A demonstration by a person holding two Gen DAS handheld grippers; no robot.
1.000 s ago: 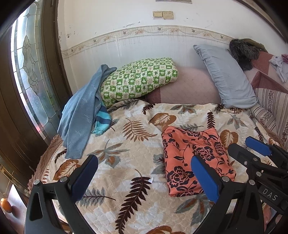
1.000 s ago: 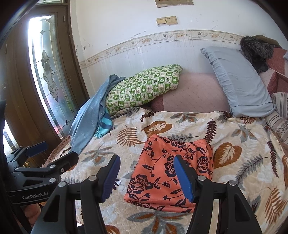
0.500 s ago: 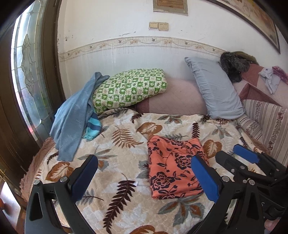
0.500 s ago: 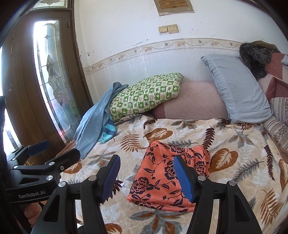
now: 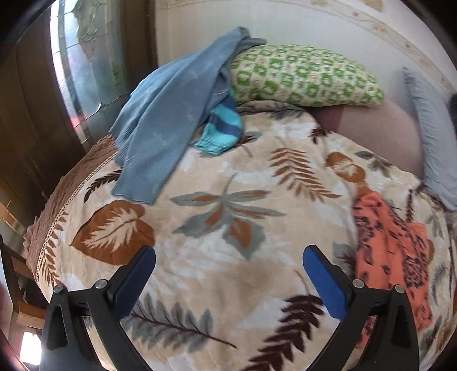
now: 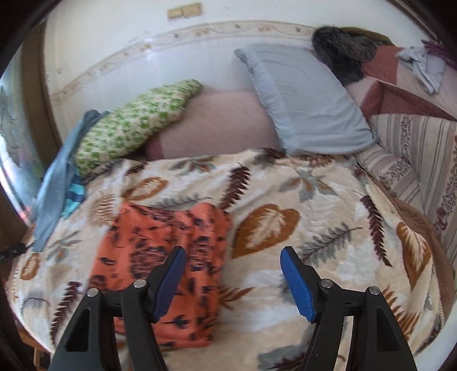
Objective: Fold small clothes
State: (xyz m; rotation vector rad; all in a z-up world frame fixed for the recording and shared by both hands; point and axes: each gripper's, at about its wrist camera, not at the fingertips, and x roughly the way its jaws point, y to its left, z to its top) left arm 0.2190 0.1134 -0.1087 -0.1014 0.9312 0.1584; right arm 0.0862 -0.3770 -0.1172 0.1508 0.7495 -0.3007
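Folded orange floral garment (image 6: pixel 162 262) flat on leaf-print blanket (image 6: pixel 285 256) of bed. Left tool (image 5: pixel 228 274) released, empty, over bare blanket. Right tool (image 6: pixel 232 274) just widening, empty, above garment's right edge.

A bed (image 6: pixel 328 234) fills the room's foreground, spread with a cream blanket (image 5: pixel 228 271) printed with brown and grey leaves. At its head a green-checked pillow (image 5: pixel 302 77) lies on a pink bolster (image 6: pixel 217 122), and a grey-blue pillow (image 6: pixel 305 100) leans against the white wall (image 6: pixel 114 37). A patterned border strip (image 6: pixel 177 34) runs along that wall, with 2 beige switch plates (image 6: pixel 185 12) above it. On the left, daylight glows through a leaded glass panel (image 5: pixel 85 65) set in dark wood (image 5: pixel 25 100). A striped cover (image 6: pixel 414 148) lies at the right.
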